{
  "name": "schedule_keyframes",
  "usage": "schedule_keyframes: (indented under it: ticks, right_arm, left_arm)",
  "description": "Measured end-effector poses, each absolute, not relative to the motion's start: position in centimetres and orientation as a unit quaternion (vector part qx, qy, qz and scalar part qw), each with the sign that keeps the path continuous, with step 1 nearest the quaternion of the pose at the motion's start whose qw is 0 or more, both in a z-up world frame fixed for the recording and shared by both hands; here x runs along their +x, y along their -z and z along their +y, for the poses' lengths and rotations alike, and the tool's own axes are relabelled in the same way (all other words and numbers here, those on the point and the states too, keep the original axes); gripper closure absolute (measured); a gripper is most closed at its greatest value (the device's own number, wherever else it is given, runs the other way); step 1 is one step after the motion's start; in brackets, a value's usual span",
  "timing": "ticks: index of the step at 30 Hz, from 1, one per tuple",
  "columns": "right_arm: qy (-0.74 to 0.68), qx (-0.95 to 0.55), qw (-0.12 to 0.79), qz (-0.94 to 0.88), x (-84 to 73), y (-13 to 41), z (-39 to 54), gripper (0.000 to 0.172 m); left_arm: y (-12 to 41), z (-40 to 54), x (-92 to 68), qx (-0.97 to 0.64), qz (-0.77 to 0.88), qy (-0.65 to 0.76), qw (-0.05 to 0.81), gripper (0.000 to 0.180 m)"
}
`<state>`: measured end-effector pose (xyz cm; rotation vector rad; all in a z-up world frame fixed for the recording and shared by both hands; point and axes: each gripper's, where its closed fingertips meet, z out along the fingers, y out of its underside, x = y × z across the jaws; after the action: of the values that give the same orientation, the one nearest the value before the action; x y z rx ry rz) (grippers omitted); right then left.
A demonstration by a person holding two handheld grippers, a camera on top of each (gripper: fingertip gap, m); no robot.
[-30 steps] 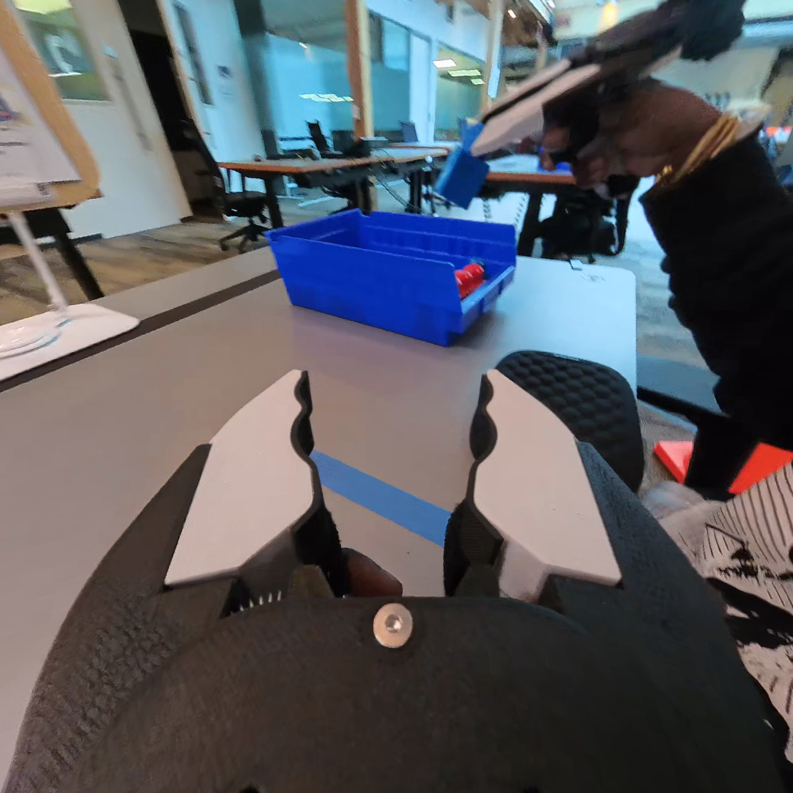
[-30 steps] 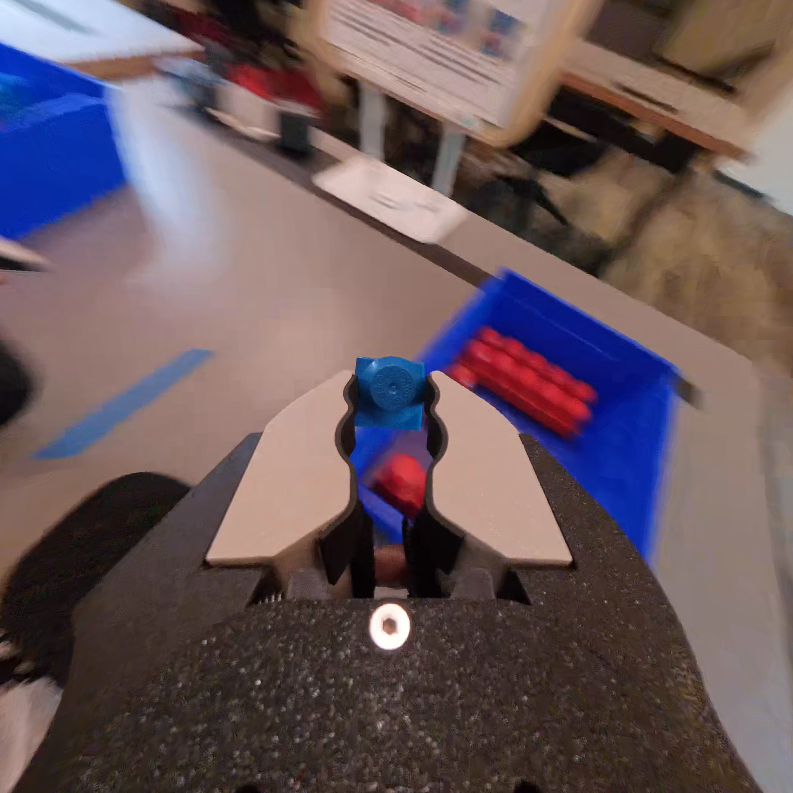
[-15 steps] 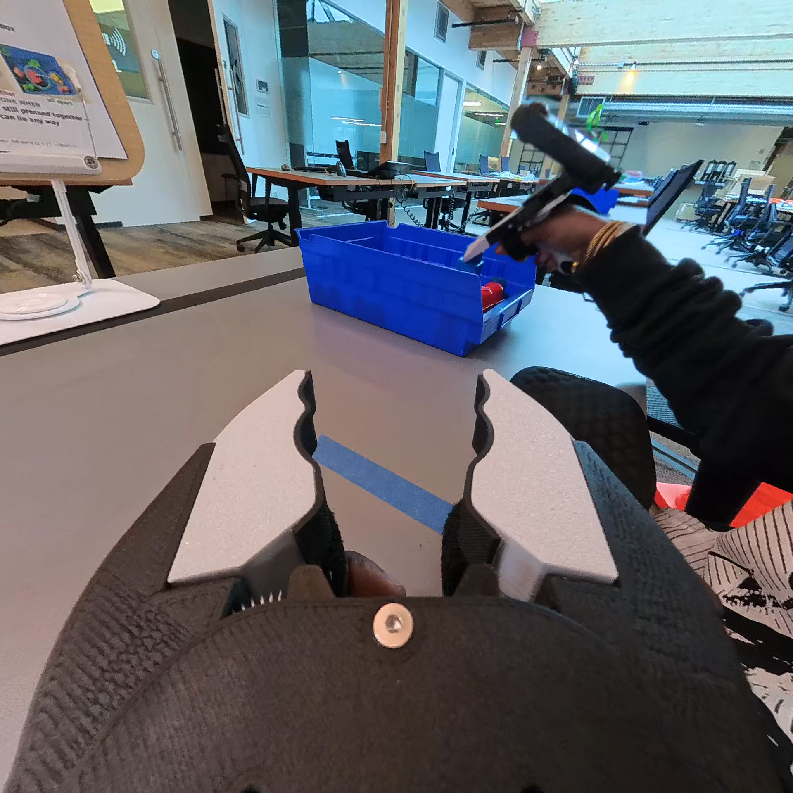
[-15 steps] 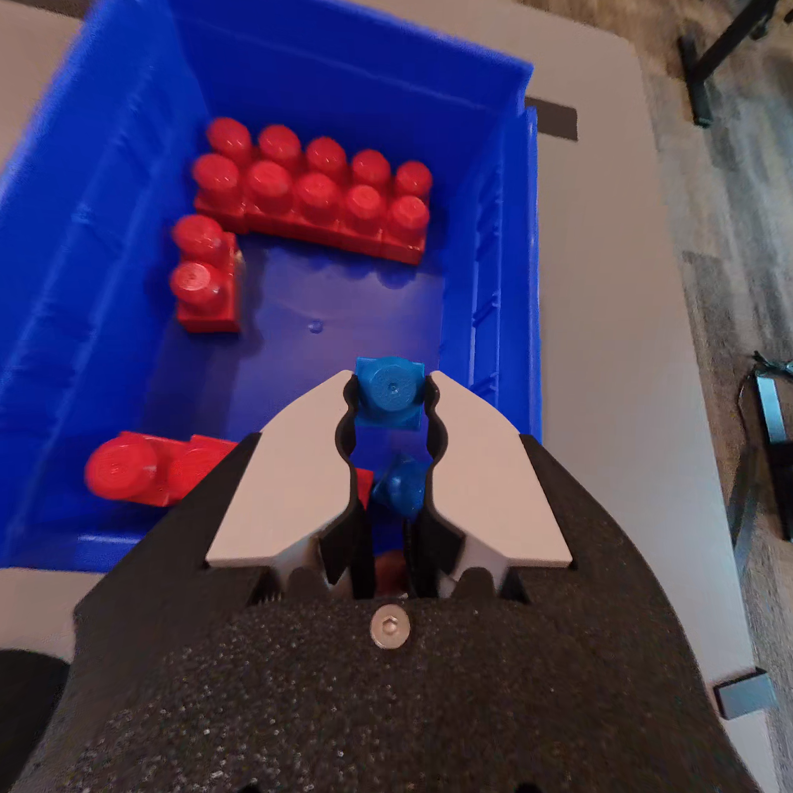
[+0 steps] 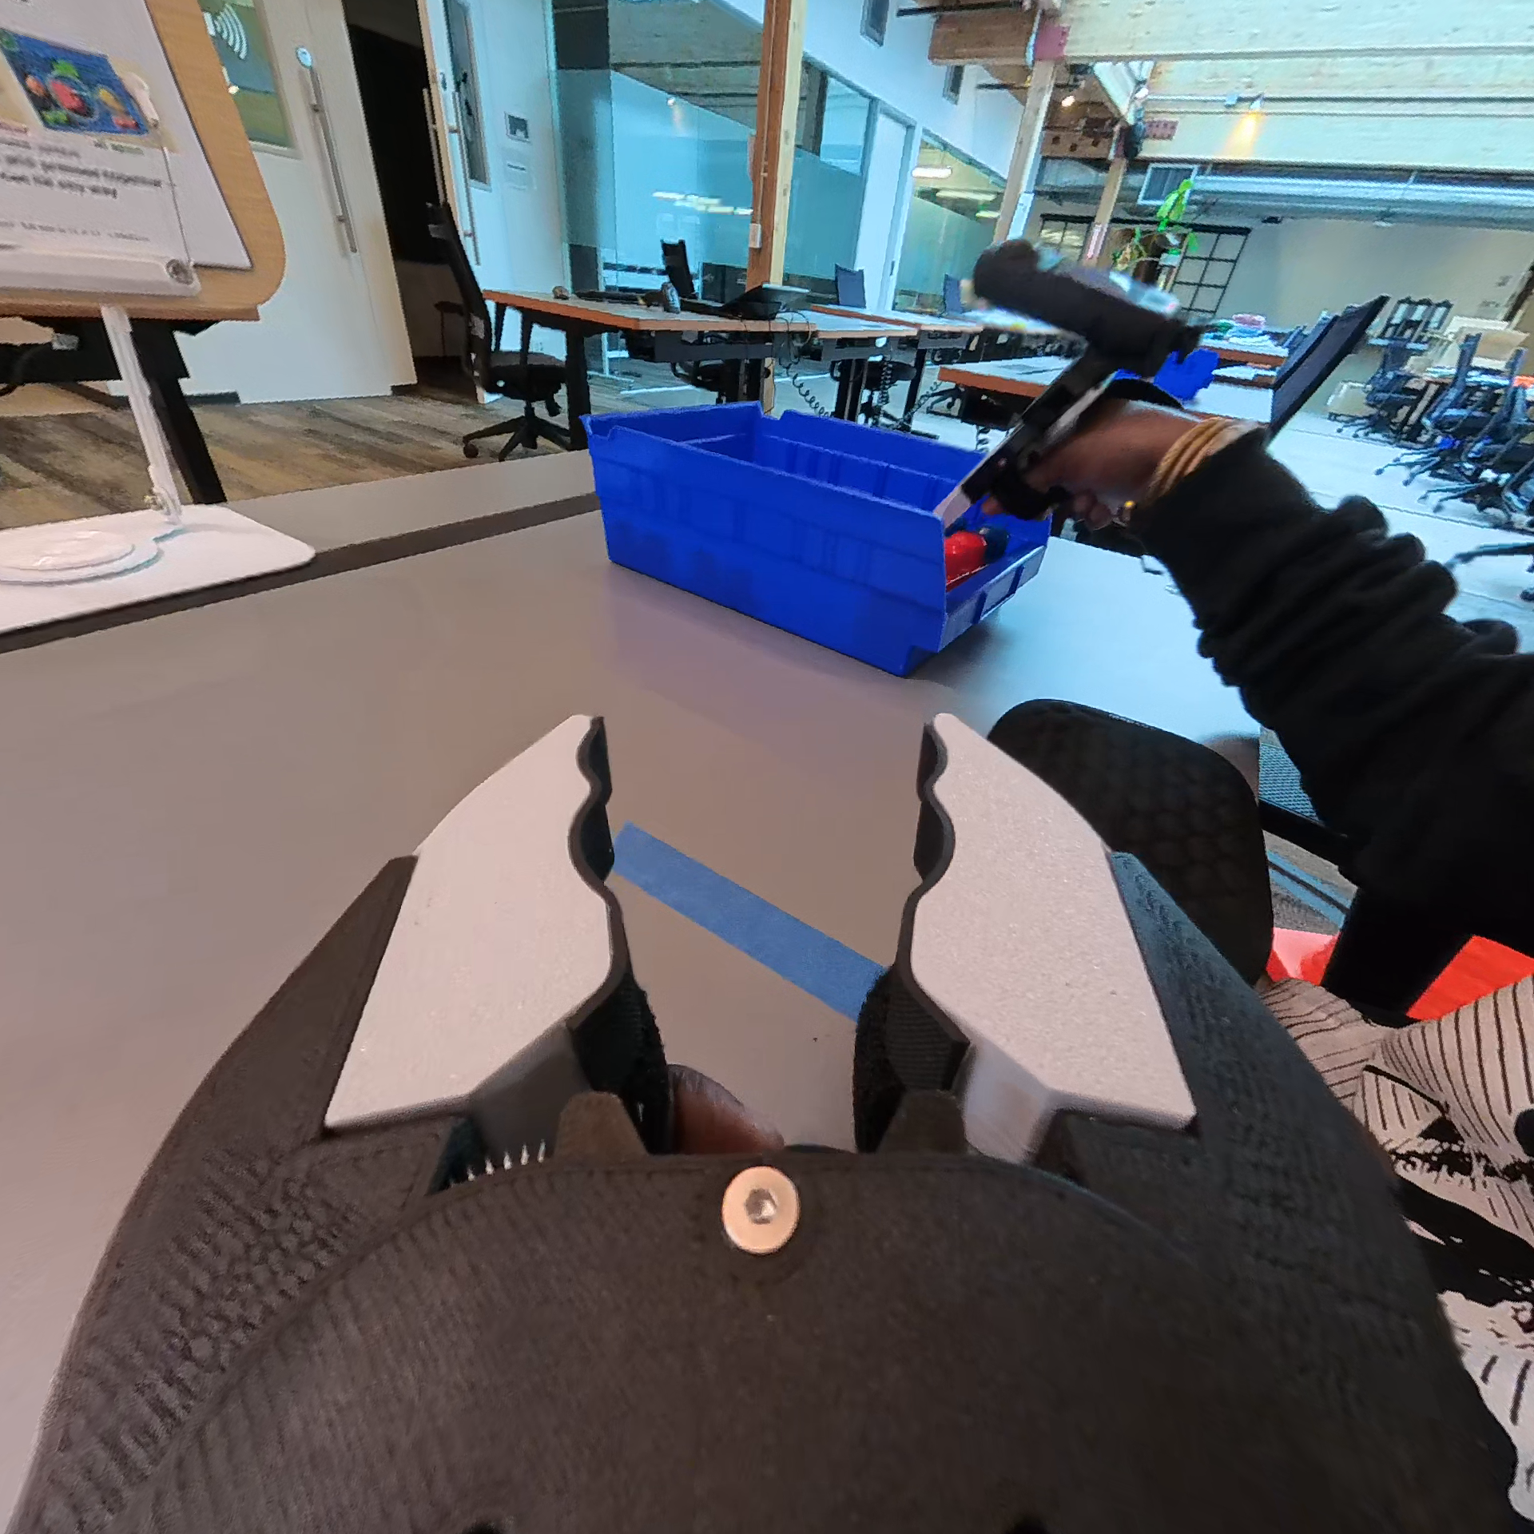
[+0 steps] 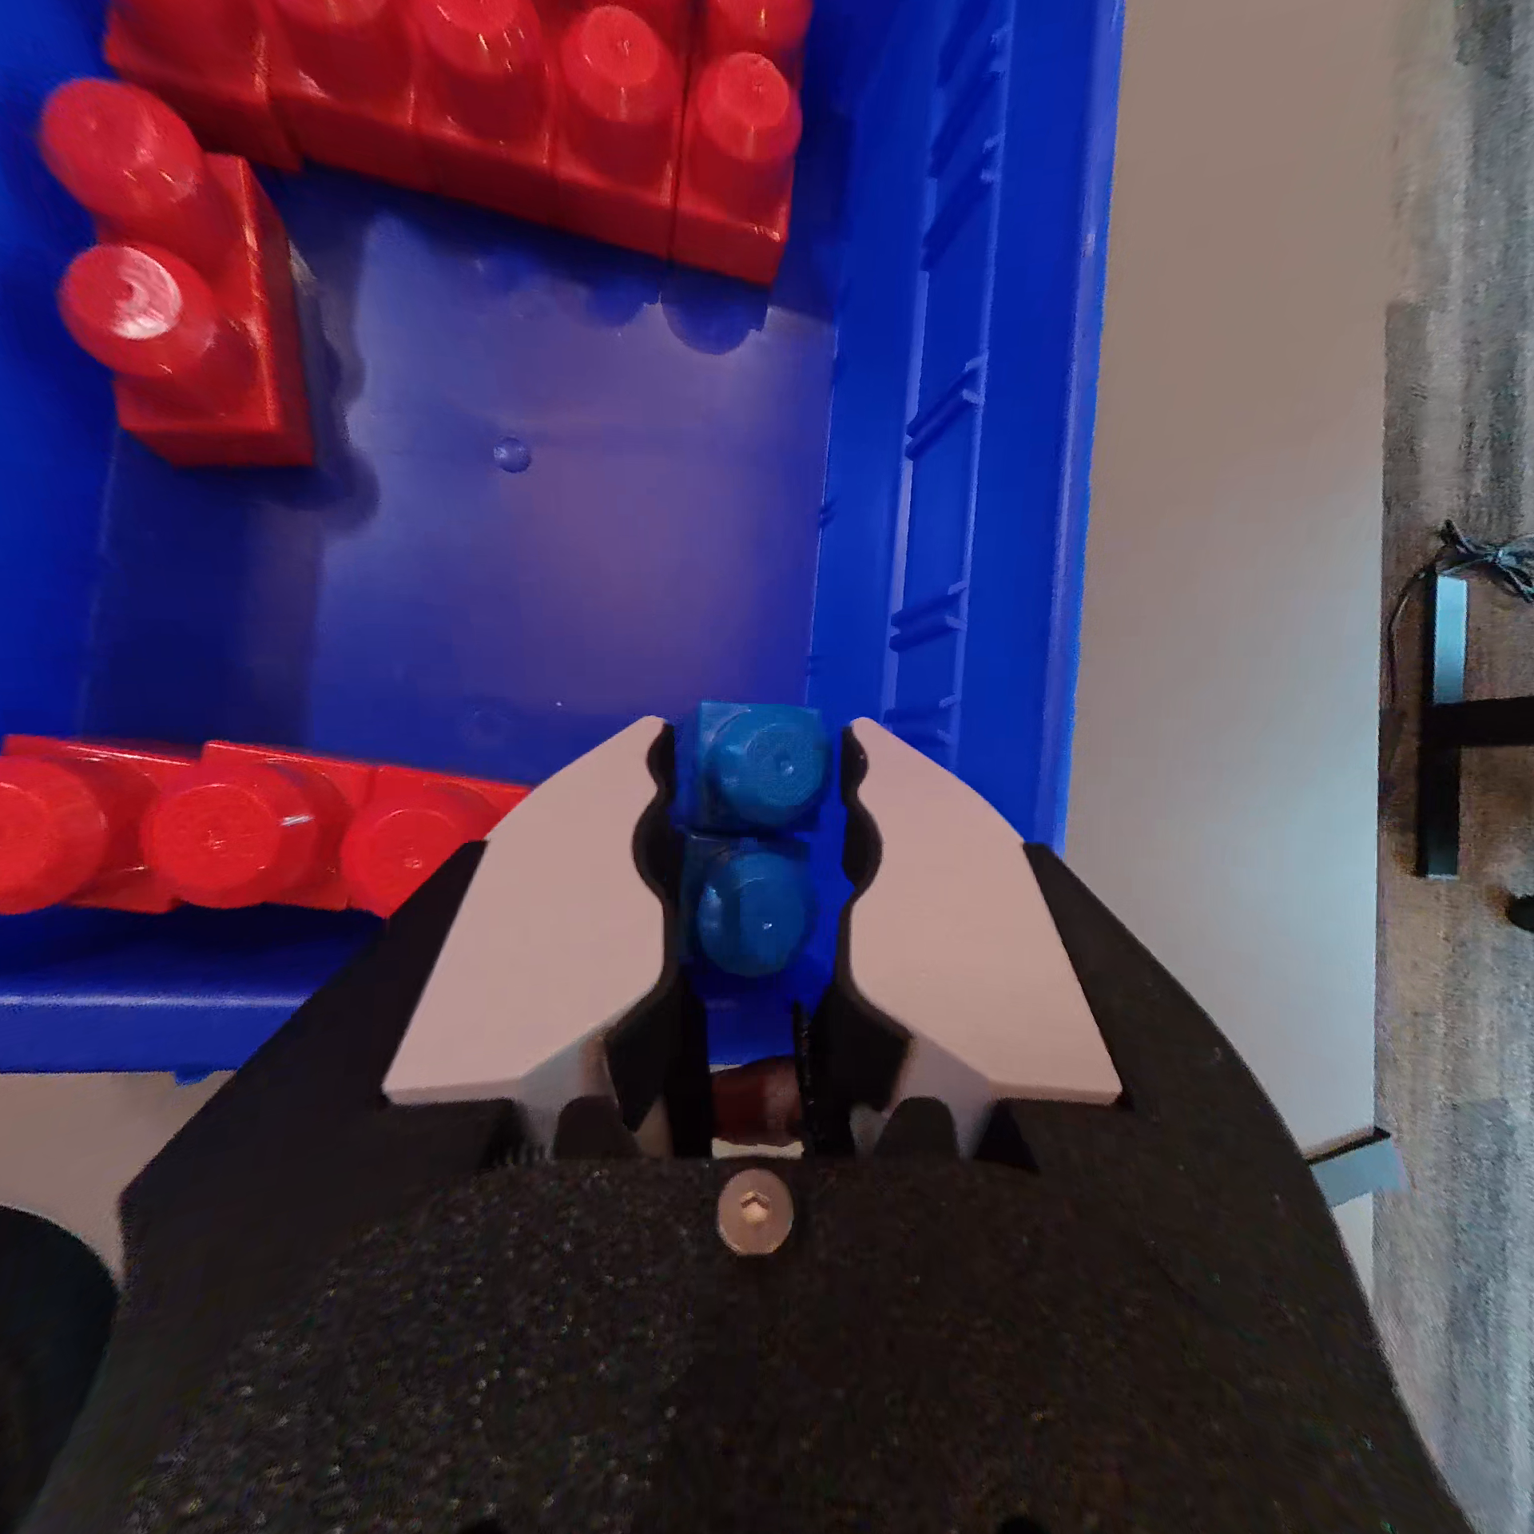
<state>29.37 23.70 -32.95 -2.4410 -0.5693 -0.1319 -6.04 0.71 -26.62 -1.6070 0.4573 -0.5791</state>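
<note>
In the right wrist view my right gripper (image 6: 757,735) is down inside the blue bin (image 6: 955,415), near its right wall. A blue two-stud brick (image 6: 764,780) lies between its fingers. The jaws have parted and a slit of bin shows between the brick and the right pad, so the brick is not gripped. Red bricks lie at the bin's far side (image 6: 465,108), left (image 6: 199,332) and near left (image 6: 207,822). In the left wrist view my left gripper (image 5: 759,747) is open and empty over the grey table, above a strip of blue tape (image 5: 747,917). The right gripper (image 5: 963,506) shows there dipping into the bin (image 5: 772,539).
A white sign-stand base (image 5: 100,556) sits at the table's far left. A black chair back (image 5: 1137,822) stands at the table's right edge, by the person's sleeve. In the right wrist view the table edge and floor (image 6: 1461,332) lie right of the bin.
My right gripper carried the blue brick over the bin, lowered it inside, and its jaws widened off the brick. My left gripper stayed in place, open.
</note>
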Motion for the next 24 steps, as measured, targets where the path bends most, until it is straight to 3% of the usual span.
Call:
schedule_keyframes:
  ticks: [4, 8, 11, 16, 24]
  right_arm:
    - [0.036, -0.898, 0.386, -0.209, 28.5, 30.1, 23.1, 0.113]
    - [0.005, -0.856, 0.479, -0.194, 27.0, 26.8, 21.2, 0.085]
    - [-0.018, -0.828, 0.527, -0.190, 25.6, 25.3, 19.2, 0.062]
    - [-0.035, -0.783, 0.589, -0.198, 23.6, 24.3, 16.3, 0.025]
    - [-0.053, -0.778, 0.593, -0.203, 21.2, 25.2, 12.6, 0.024]
  left_arm:
    - [27.0, 1.0, -7.6, -0.742, 0.161, 0.210, 0.616, 0.096]
    - [26.9, 1.2, -10.7, -0.777, 0.087, 0.130, 0.610, 0.056]
    - [26.3, 0.7, -12.7, -0.791, 0.044, 0.068, 0.607, 0.036]
    - [24.1, -0.7, -15.4, -0.776, -0.012, -0.002, 0.630, 0.035]
    - [21.3, -2.0, -16.5, -0.729, -0.039, -0.022, 0.683, 0.035]
